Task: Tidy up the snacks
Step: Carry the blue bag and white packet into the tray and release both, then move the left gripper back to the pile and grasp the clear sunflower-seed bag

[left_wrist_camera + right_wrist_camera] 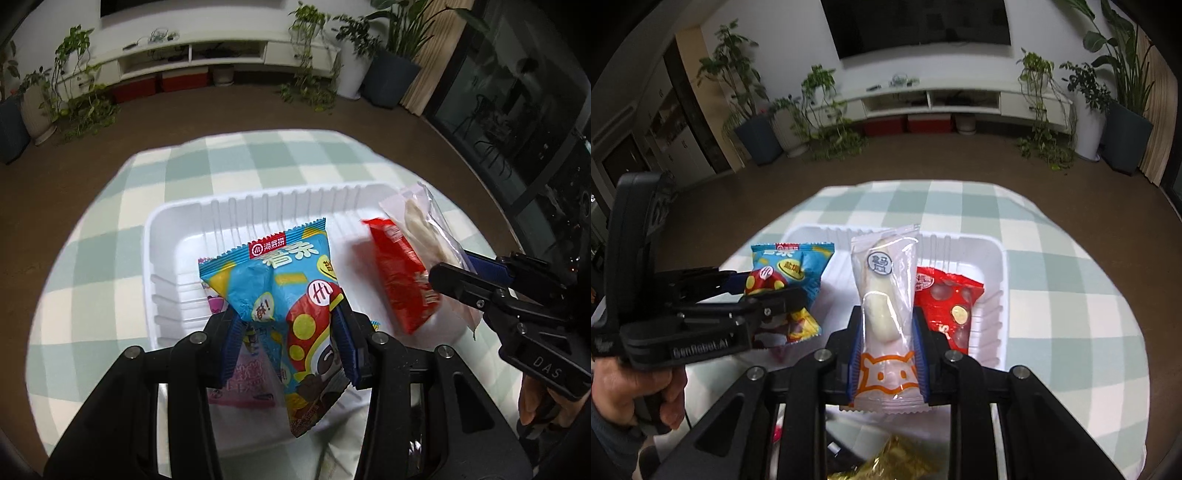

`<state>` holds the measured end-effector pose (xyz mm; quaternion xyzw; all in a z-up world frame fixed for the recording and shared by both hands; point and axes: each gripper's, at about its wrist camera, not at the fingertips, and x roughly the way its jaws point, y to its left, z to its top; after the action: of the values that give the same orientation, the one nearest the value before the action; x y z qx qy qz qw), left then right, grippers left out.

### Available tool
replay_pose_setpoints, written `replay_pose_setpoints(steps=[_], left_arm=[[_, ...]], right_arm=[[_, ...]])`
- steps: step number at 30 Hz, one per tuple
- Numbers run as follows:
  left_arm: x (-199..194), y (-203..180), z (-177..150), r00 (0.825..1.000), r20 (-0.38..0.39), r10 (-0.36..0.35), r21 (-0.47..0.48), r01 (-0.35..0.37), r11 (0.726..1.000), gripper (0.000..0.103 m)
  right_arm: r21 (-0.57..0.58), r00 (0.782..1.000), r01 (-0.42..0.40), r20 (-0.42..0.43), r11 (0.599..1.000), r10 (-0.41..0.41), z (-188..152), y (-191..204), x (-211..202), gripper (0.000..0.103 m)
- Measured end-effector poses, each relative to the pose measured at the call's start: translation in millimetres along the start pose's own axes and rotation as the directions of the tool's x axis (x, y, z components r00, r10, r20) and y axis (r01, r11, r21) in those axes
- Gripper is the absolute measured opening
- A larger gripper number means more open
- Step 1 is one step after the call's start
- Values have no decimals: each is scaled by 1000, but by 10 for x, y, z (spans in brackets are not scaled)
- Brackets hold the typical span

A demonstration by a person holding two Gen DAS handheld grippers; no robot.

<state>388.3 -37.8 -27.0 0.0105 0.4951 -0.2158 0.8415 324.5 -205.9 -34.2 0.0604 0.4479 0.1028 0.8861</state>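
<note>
We read the load as partly done. Left tongs (pixel 286 328) pinch a crinkled blue foil snack packet with red and yellow cartoon print (pixel 284 288), held above the left half of the white ribbed plastic tray (pixel 162 258) on the table's green-and-white checked cloth (pixel 110 229). A pink packet (pixel 247 384) lies under these tongs; whether inside the tray, we cannot tell. Right tongs (pixel 884 354) clamp a clear plastic wrapper holding a pale elongated bun (pixel 882 306), over the tray's middle. A red foil packet (pixel 947 302) already rests in the tray's right side. A gold foil packet (pixel 894 458) remains outside, at the near edge. Left to do, in our judgement: release both, fetch the gold.
</note>
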Motion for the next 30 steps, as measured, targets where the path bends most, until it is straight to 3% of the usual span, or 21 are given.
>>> replay_pose_setpoints(steps=[13,21,30], left_arm=[[206,-37,-163,998,-16,62,46,-61,997,44],[190,-62,-194,996,3,89,59,-89,994,57],[49,22,-214,998,17,62,17,-62,998,66]], right_arm=[[-35,996,42,-77,999,-45,-108,52,420,27],[-77,994,58,-93,995,-65,-170,119,505,31],[-85,995,72,-64,994,-77,-134,131,379,46]])
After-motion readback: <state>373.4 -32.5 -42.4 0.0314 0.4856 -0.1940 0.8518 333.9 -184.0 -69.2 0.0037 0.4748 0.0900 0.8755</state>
